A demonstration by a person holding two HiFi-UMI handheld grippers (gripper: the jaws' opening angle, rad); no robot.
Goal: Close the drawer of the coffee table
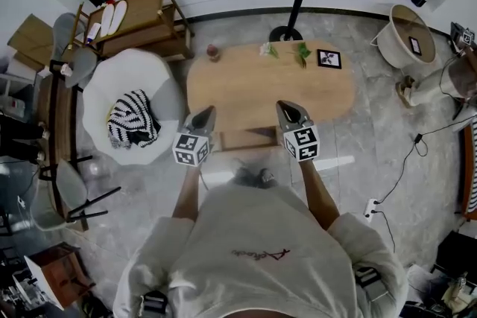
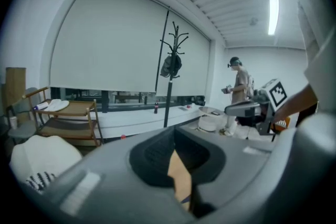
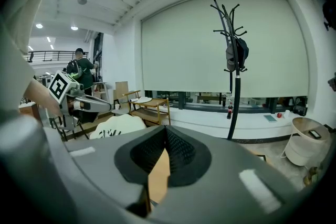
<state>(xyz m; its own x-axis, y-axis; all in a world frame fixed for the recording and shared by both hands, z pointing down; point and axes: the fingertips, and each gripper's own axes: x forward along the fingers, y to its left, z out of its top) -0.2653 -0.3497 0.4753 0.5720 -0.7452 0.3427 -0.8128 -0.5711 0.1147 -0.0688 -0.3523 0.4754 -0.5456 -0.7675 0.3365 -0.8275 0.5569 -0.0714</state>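
Jutting toward the person from the sideways-long counter [image 1: 253, 89], the drawer [image 1: 242, 138] sat near the closed, empty left tool [image 1: 203, 118] and right tool [image 1: 291, 114].

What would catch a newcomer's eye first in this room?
The left gripper and right gripper, both shut, point side by side at the near edge of an oval wooden table, where a drawer sticks out. Left of it, a striped cloth lies on a white armchair.
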